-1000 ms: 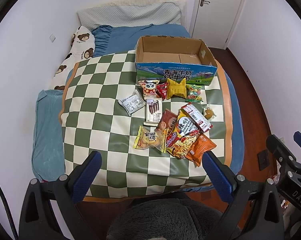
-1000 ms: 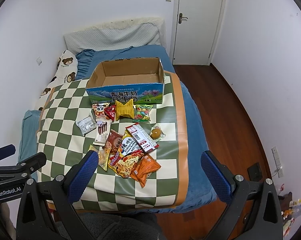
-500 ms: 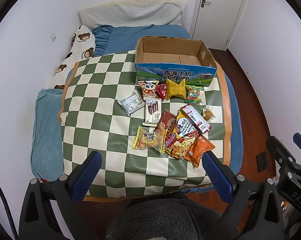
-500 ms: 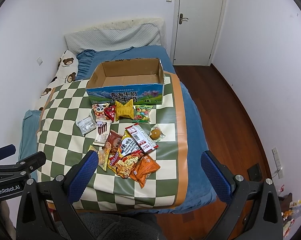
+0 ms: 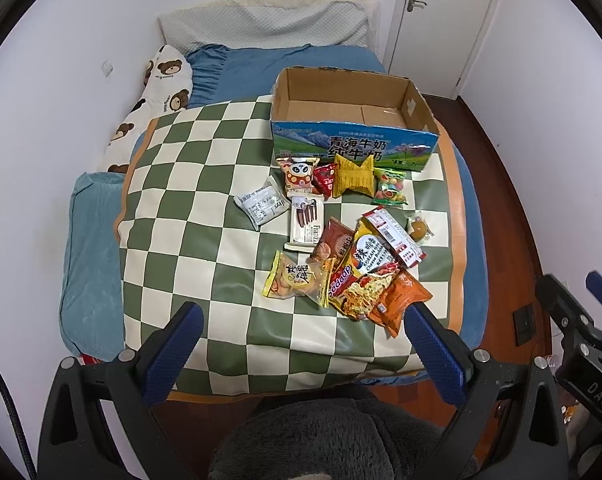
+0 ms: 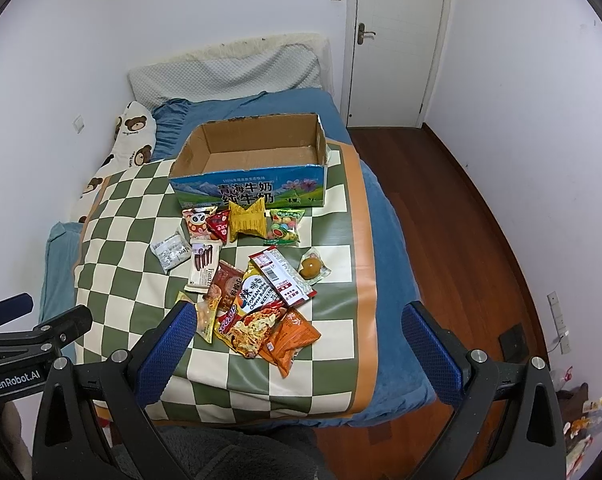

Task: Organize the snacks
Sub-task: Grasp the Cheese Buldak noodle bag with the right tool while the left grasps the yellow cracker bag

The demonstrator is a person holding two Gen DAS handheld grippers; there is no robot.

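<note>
Ahead of the left hand-held gripper (image 5: 301, 342), glossy crinkled plastic snack packets (image 5: 365, 280) lie on a smooth, faintly shiny green-and-cream checked mat (image 5: 189, 208); beyond stands a matt brown cardboard box (image 5: 341, 92).

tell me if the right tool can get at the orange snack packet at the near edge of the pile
Probably yes: the right tool is open and empty, and the orange snack packet lies on top at the pile's near edge with nothing over it.

left gripper (image 5: 301, 332) hangs above the mat's near edge, jaws wide, nothing between them | cardboard box (image 5: 353, 120) sits open and bare on the checkered mat (image 5: 189, 208) | snack packets (image 5: 341, 240) scattered just in front of the box | right gripper (image 5: 573, 312) well right of the box
</note>
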